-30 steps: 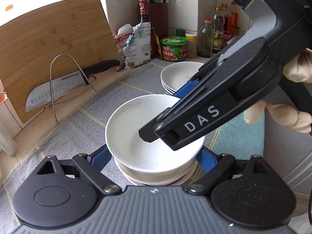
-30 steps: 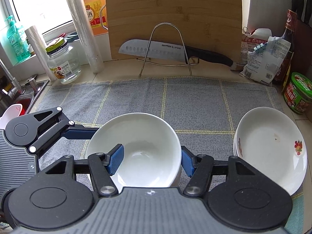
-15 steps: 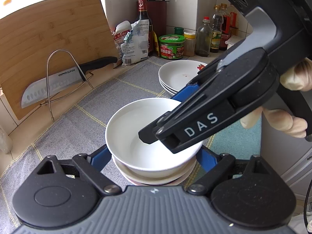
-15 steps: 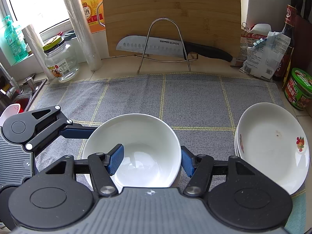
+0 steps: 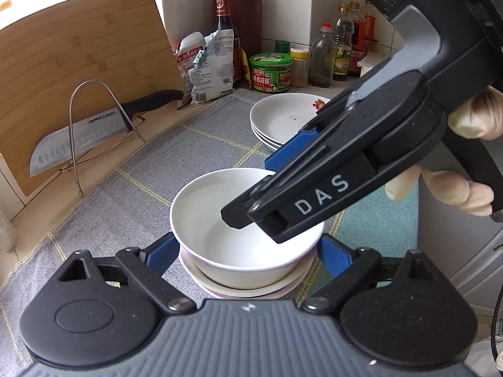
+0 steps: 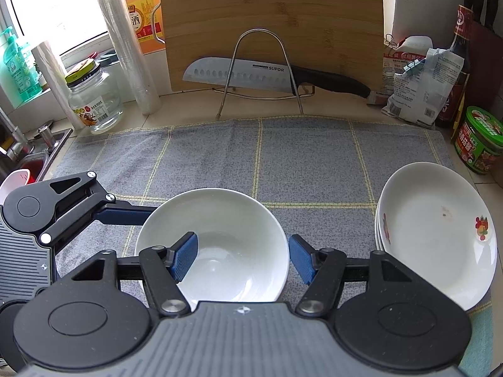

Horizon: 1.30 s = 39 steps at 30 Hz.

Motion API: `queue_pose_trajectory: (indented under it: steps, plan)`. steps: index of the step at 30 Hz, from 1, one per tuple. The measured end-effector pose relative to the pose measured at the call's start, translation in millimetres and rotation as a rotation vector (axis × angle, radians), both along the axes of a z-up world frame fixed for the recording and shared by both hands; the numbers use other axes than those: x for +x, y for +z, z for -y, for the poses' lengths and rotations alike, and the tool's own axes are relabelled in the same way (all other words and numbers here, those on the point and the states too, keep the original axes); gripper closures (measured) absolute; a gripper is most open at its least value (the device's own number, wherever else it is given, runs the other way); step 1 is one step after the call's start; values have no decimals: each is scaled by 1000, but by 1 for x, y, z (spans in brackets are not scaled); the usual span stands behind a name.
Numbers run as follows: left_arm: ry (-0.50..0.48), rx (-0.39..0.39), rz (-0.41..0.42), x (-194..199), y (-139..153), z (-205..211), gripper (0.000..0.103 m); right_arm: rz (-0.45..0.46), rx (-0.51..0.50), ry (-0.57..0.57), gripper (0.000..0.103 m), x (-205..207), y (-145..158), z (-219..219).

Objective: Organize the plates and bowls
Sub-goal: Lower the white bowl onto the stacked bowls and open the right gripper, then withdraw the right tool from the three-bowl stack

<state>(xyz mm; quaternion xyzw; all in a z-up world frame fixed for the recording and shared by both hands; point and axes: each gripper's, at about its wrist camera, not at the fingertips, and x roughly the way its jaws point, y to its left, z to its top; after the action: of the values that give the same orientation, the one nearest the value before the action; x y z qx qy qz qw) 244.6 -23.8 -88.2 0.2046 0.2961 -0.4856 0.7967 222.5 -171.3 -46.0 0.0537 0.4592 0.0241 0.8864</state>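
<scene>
Black grippers (image 6: 242, 257) (blue pads (image 6: 184, 257))

Two handheld grippers are meeting over one spot, both angling downward. The left gripper (image 5: 248, 256) is spreading its blue pads (image 5: 158, 253) wider, one on each side, neither visibly pressing on anything. The right gripper (image 6: 243, 259) is reaching in from the right, its jaws also opening, one blue pad (image 6: 185, 256) dipping lower than the other. A gloved hand (image 5: 456, 188) is curling around the right gripper's black handle.
</scene>
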Motion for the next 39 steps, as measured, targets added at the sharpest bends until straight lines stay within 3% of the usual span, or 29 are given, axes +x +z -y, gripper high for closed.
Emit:
queue_pose_trajectory:
  steps: [5,8,12,14,23,31,39]
  plan:
    - [-5,-26,0,-2,6,-8,9,1,1,-1,30,0,0,-1]
    - [-5,-55,15,-5,15,-16,6,11,21,-1,14,-1,1,-1]
    - [12,-72,39,-10,24,-33,5,28,12,-1,12,-4,3,-7]
    - [25,-69,39,-12,24,-41,5,32,5,2,5,-5,4,-10]
    - [112,-46,3,-10,15,-74,5,41,-40,11,2,-12,5,-26]
    - [118,-50,7,-9,14,-81,5,29,-107,30,2,-16,-1,-43]
    - [104,-51,8,-8,14,-86,5,98,-108,-69,2,-20,12,-37]
